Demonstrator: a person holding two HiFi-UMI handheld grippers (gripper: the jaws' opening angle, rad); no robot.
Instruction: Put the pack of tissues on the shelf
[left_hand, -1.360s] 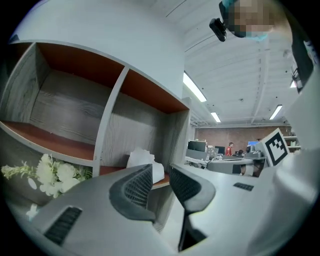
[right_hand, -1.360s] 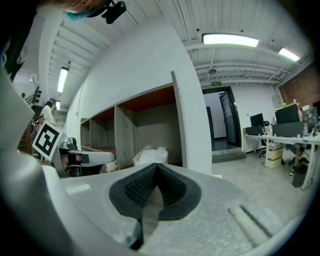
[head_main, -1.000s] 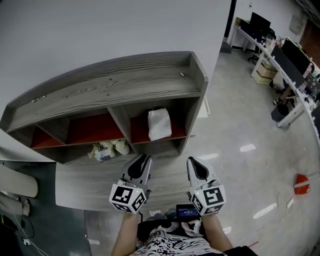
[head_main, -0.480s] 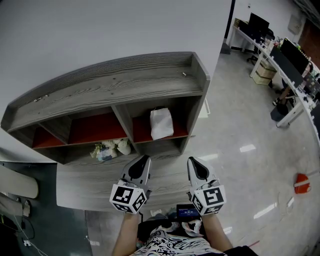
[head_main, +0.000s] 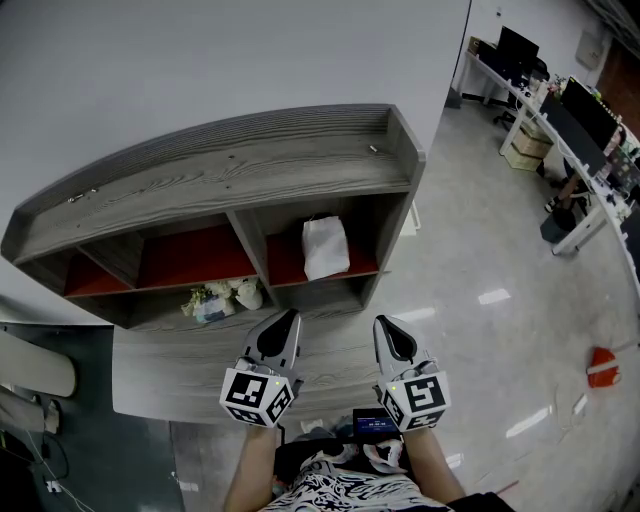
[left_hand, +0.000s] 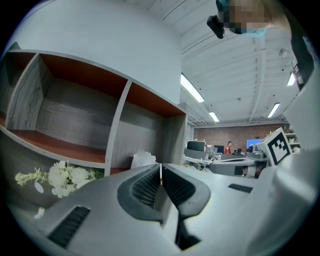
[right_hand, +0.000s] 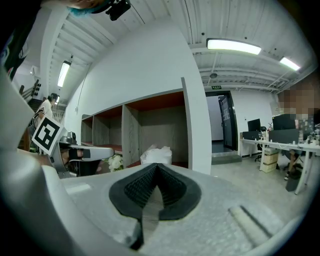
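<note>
The white plastic pack of tissues (head_main: 326, 248) lay in the grey wooden shelf (head_main: 210, 175) at twelve o'clock, job seemingly done, so the left gripper (head_main: 286, 320) had just been closing on nothing; the right gripper (head_main: 389, 327) sat shut, empty.

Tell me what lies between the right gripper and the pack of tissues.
Nothing loose. In the head view, only the bare grey board and the shelf's front edge lie between the right gripper and the pack of tissues.

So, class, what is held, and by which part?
Nothing is held: the left claw has just been closing with nothing between its jaws; the right claw is shut and empty.
</note>
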